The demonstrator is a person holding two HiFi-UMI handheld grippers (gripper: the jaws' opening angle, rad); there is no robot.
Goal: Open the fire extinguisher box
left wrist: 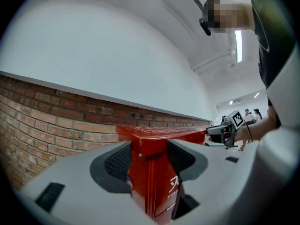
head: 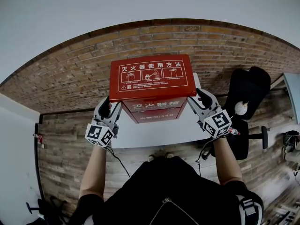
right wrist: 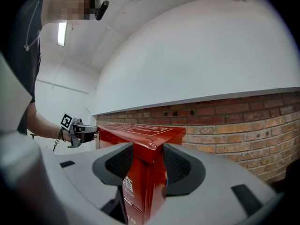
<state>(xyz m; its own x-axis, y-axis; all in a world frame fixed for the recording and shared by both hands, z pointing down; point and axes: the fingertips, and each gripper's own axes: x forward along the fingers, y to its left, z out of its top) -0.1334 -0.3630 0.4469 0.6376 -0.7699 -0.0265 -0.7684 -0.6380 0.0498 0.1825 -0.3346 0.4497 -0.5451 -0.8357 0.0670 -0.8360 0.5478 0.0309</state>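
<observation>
The red fire extinguisher box stands on a white table against a brick wall. Its lid, printed with white instructions, is lifted and lies about level above the body. My left gripper is at the lid's front left corner, my right gripper at the front right corner. In the left gripper view the lid corner sits between the open jaws of the left gripper, with gaps beside the pads. In the right gripper view the right gripper likewise stands open around the other corner.
A brick wall runs behind the box, with white wall above it. A black office chair stands right of the table on the wood-plank floor. The person's body in black fills the near side.
</observation>
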